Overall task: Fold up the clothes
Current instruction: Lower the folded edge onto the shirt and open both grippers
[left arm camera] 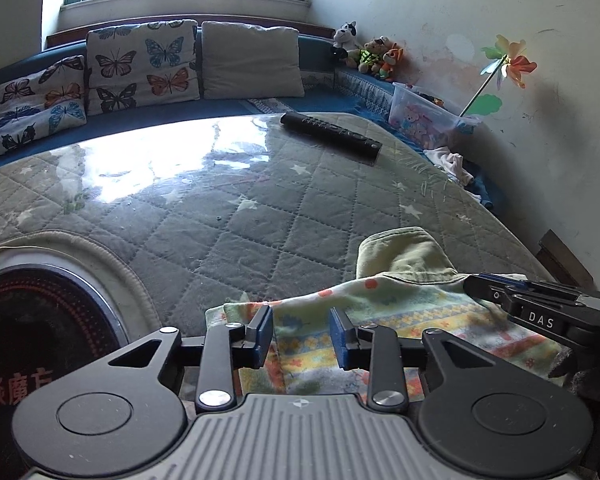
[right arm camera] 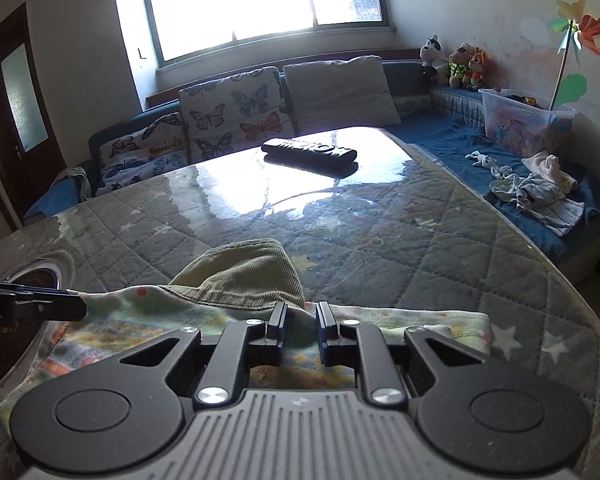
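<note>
Your left gripper [left arm camera: 302, 334]: jaws apart over the patterned garment [left arm camera: 380, 320], gripping nothing. Your right gripper [right arm camera: 302, 326]: jaws narrowly parted at the garment's far edge; grip on the cloth cannot be told. Garment: near edge of quilted table [right arm camera: 380, 248], beside olive corduroy piece [right arm camera: 244, 272]. Remote [right arm camera: 310, 152]: far on table

Olive corduroy garment [right arm camera: 244, 276], butterfly cushions [left arm camera: 144, 66]
</note>
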Demonstrator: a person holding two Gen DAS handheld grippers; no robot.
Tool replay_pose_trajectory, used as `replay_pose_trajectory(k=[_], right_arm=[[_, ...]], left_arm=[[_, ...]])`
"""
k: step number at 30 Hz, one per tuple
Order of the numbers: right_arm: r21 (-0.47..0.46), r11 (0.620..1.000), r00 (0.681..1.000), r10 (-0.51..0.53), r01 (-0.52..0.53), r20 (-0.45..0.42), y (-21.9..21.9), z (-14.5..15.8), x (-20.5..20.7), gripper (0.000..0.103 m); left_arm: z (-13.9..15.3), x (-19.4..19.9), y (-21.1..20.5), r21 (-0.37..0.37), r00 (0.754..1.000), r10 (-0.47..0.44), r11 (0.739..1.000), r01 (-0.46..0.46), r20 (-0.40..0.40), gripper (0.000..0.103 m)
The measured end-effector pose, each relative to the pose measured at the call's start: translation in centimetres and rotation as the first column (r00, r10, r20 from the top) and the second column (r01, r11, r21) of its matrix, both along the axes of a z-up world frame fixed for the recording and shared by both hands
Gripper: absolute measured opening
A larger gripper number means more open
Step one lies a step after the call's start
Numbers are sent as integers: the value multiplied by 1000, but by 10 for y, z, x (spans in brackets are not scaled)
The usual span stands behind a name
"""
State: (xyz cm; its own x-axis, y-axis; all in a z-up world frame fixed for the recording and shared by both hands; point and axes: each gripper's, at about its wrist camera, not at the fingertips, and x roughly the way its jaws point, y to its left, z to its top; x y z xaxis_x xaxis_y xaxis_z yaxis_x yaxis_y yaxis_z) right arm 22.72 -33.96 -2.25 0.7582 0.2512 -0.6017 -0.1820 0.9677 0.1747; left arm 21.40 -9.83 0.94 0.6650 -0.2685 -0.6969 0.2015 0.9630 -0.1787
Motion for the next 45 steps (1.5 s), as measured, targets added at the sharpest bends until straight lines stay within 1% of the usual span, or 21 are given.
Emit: replay_pose_trajectory(k=[5, 10, 13, 14, 18, 24, 27, 30, 34, 36, 38, 40, 41, 43, 45], right_arm=[[1, 1000, 1000, 0, 0, 4, 1, -5, 2, 16], [-4, 1000, 1000, 0, 0, 21, 3, -1, -3, 17], [-1, 1000, 999, 18, -18, 42, 7, 6, -11, 22], [-1, 1000, 998, 31, -31, 48, 9, 8, -14, 22], [-12, 995, 993, 103, -102, 52, 25, 13, -26, 30], [-70, 985, 985, 161, -157, 59, 44, 12, -44, 32], [-85, 981, 982, 179, -174, 55, 47, 14, -58, 37], [-113, 977, 981, 188, -182, 52, 49, 12, -74, 38], [-139, 974, 980, 187, -177, 62, 48, 10, -97, 45], [-142, 976, 982, 178, -166, 70, 44, 10, -112, 45], [-146, 977, 983, 169, -157, 75, 43, 9, -122, 48], [-132, 981, 985, 156, -144, 80, 38, 8, -132, 53], [-118, 984, 986, 146, -136, 82, 33, 7, -138, 54], [-105, 988, 990, 118, -109, 83, 25, 6, -145, 59], [-104, 992, 993, 83, -74, 79, 16, 5, -148, 62]], left_arm=[[-10, 12, -1, 7, 1000, 0, 1000, 0, -6, 33], [-7, 10, 2, -5, 1000, 0, 1000, 0, 1, 33], [-2, 2, 1, -3, 1000, -7, 1000, 7, 12, 34], [-1, 0, 1, -3, 1000, -10, 1000, 10, 15, 36], [2, -13, -5, -7, 999, -37, 999, 37, 22, 36], [1, -31, -9, 7, 998, -59, 998, 58, 19, 39], [0, -41, -8, 18, 998, -61, 998, 61, 14, 40], [-3, -51, -9, 29, 998, -66, 997, 66, 13, 40], [-5, -69, -10, 44, 997, -78, 996, 77, 20, 43], [-6, -77, -11, 49, 996, -81, 996, 80, 28, 45], [-6, -85, -13, 49, 996, -83, 995, 82, 34, 48], [-6, -92, -13, 50, 995, -86, 995, 84, 41, 50], [-6, -95, -13, 51, 995, -88, 995, 86, 45, 51], [-7, -100, -11, 53, 995, -85, 995, 83, 47, 52], [-7, -103, -8, 51, 996, -80, 996, 78, 49, 54]])
